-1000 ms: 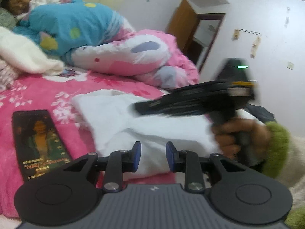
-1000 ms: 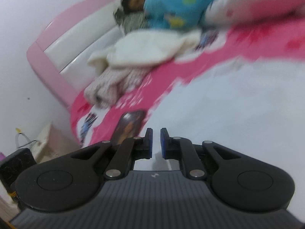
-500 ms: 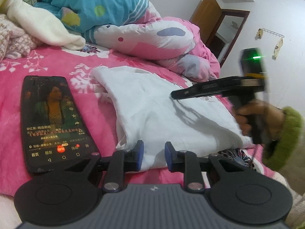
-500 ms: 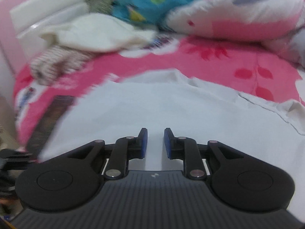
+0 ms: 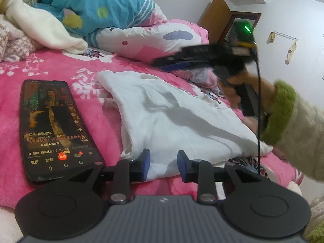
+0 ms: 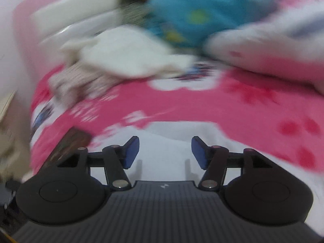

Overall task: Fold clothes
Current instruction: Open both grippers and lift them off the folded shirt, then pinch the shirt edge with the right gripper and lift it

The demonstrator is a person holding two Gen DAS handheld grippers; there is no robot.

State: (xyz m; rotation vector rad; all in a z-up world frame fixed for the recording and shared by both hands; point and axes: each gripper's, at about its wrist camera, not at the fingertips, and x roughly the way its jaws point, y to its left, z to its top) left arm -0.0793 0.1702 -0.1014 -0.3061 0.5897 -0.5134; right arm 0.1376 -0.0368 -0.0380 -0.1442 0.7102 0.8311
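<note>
Garment [image 5: 172,119], white, lies folded on the pink bed [image 5: 60,68] beside a phone [image 5: 54,125]. My left gripper [image 5: 163,165] jaws are opening at its near edge, gripping nothing; right gripper [image 6: 165,151] jaws are opening above it, empty.

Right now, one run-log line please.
white cloth garment: folded on pink bed | left tool: opening, empty | right tool: opening, empty
</note>
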